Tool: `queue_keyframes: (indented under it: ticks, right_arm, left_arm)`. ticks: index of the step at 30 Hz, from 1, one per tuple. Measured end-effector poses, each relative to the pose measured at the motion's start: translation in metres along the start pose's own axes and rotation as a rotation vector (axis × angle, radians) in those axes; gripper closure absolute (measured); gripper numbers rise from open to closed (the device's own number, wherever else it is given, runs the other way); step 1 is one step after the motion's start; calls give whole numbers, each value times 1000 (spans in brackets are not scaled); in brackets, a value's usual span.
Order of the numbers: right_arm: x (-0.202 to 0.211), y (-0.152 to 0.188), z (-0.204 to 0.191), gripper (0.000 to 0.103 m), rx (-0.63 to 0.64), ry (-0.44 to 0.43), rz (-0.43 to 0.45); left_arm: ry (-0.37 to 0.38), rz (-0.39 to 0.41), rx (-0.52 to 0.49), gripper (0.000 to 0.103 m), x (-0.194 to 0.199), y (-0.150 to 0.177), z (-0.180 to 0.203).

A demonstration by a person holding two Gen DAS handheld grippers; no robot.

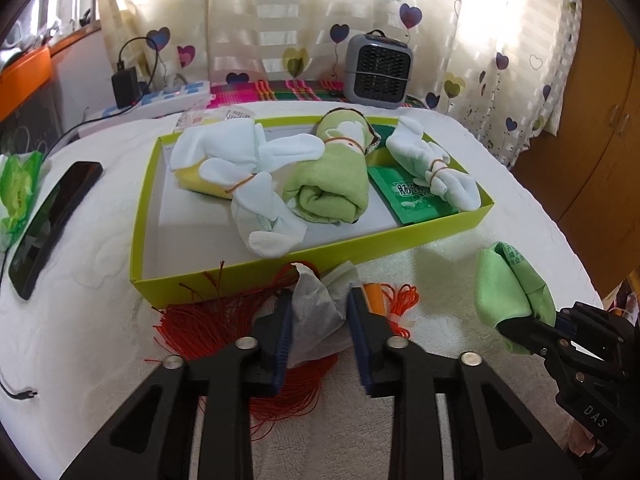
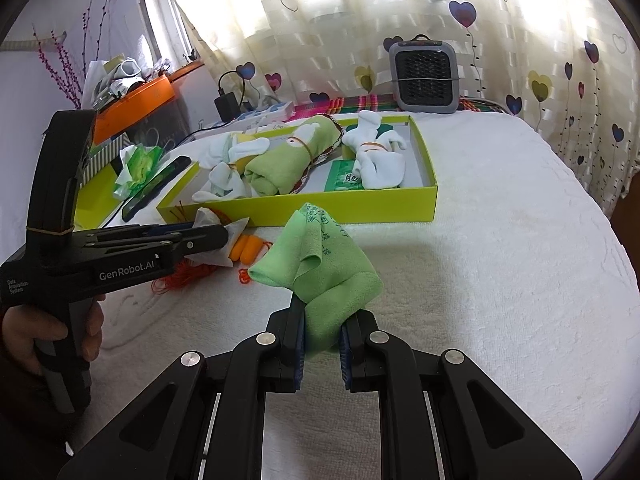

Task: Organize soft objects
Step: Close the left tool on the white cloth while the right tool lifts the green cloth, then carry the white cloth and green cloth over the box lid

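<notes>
On the left, the left tongs (image 1: 320, 312), whose body reads "GenRobot.AI", pinch a crumpled white non-woven bag (image 1: 316, 312) over red string (image 1: 192, 320) lying on the white-covered surface (image 1: 440, 248). Behind them stands the lime-green box (image 1: 280, 268) holding banded white socks (image 1: 248, 168), a rolled green towel (image 1: 328, 184) and a green packet (image 1: 412, 200) with Chinese print. To the right, the right tongs (image 2: 322, 340) clamp a green cloth (image 2: 324, 264) bearing small Chinese characters, just before the box.

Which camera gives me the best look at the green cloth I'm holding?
The right wrist view: the green cloth fills the centre, clamped in the right gripper. The left wrist view catches it only near the right edge.
</notes>
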State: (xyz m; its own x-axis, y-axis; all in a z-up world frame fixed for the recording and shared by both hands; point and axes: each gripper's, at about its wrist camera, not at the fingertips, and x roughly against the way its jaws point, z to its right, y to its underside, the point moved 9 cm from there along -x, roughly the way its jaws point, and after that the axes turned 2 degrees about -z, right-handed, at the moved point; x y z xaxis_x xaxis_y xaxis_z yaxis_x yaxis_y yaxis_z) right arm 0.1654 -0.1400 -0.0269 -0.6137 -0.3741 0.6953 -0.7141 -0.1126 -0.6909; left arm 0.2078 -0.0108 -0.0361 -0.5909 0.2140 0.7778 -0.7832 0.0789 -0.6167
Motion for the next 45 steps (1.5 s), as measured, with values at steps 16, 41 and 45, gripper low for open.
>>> queue_keyframes:
  ticks: [16, 41, 45]
  right_arm:
    - [-1, 1, 0, 89, 0, 0, -1]
    - [5, -1, -5, 89, 20, -2, 14]
    - [9, -5, -7, 89, 23, -4, 32]
  left_arm:
    - [1, 25, 1, 89, 6, -1, 0]
    - [22, 80, 13, 89, 27, -5, 1]
    - [26, 92, 16, 89, 33, -7, 0]
